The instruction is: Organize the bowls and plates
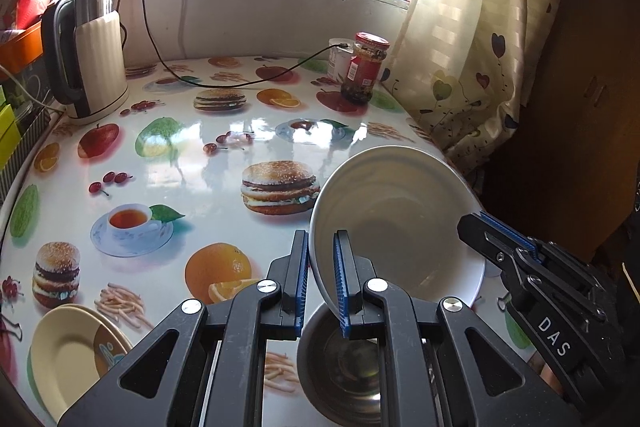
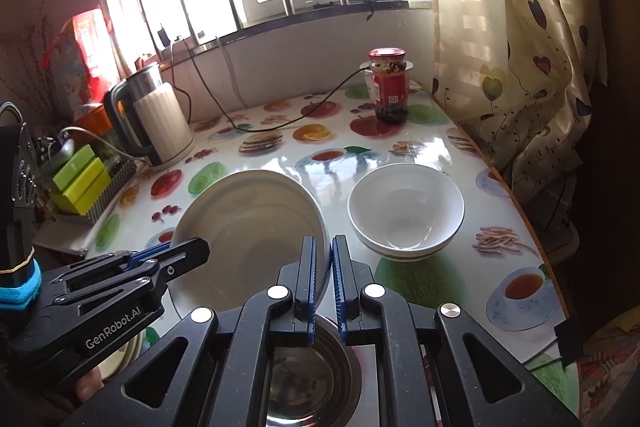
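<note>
A large white deep plate (image 1: pixel 400 223) (image 2: pixel 248 227) hangs tilted above the table, held by both grippers. My left gripper (image 1: pixel 320 239) is shut on its left rim, and in the right wrist view the left gripper (image 2: pixel 194 247) shows from the side. My right gripper (image 2: pixel 325 241) is shut on the opposite rim, and its tip (image 1: pixel 474 221) shows in the left wrist view. A steel bowl (image 1: pixel 340 367) (image 2: pixel 308 387) sits on the table right under the plate. Two stacked white bowls (image 2: pixel 406 211) stand to the right. Cream plates (image 1: pixel 68 355) lie stacked at the near left.
The table (image 1: pixel 180 155) wears a glossy cloth printed with food. An electric kettle (image 1: pixel 96 59) (image 2: pixel 160 119) stands at the back left, with its black cable (image 1: pixel 240 83) running across. A red-lidded jar (image 1: pixel 364 67) (image 2: pixel 390 87) is at the back right. A curtain (image 2: pixel 520 67) hangs along the right edge.
</note>
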The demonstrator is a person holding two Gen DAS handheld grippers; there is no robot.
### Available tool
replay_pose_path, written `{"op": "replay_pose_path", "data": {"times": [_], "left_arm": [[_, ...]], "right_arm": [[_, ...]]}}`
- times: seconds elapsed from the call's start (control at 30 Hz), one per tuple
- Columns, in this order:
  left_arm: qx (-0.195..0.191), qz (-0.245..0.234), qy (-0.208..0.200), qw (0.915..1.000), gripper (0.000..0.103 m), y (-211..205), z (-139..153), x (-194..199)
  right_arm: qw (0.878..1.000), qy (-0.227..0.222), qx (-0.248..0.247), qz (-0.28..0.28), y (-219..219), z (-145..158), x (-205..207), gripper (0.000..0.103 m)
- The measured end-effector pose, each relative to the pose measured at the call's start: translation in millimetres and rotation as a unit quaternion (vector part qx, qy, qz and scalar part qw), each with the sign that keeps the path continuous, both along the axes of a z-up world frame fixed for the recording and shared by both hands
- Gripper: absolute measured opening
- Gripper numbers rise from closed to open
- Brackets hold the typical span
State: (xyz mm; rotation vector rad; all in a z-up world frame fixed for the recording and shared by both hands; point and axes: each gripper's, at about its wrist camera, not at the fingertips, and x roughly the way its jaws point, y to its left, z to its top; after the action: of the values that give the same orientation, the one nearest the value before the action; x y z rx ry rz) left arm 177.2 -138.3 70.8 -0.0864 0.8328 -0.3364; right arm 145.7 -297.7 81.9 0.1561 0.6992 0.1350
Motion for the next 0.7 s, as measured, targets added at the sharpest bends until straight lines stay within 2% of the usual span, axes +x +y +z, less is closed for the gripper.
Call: {"op": "replay_pose_path", "data": {"times": [0.7], "left_arm": [[-0.004,-0.021,0.023,0.9995,0.013,0,-14,-44]], "right_arm": [[1.000,0.010,0.003,-0.015,-1,-14,-53,0.009]]}}
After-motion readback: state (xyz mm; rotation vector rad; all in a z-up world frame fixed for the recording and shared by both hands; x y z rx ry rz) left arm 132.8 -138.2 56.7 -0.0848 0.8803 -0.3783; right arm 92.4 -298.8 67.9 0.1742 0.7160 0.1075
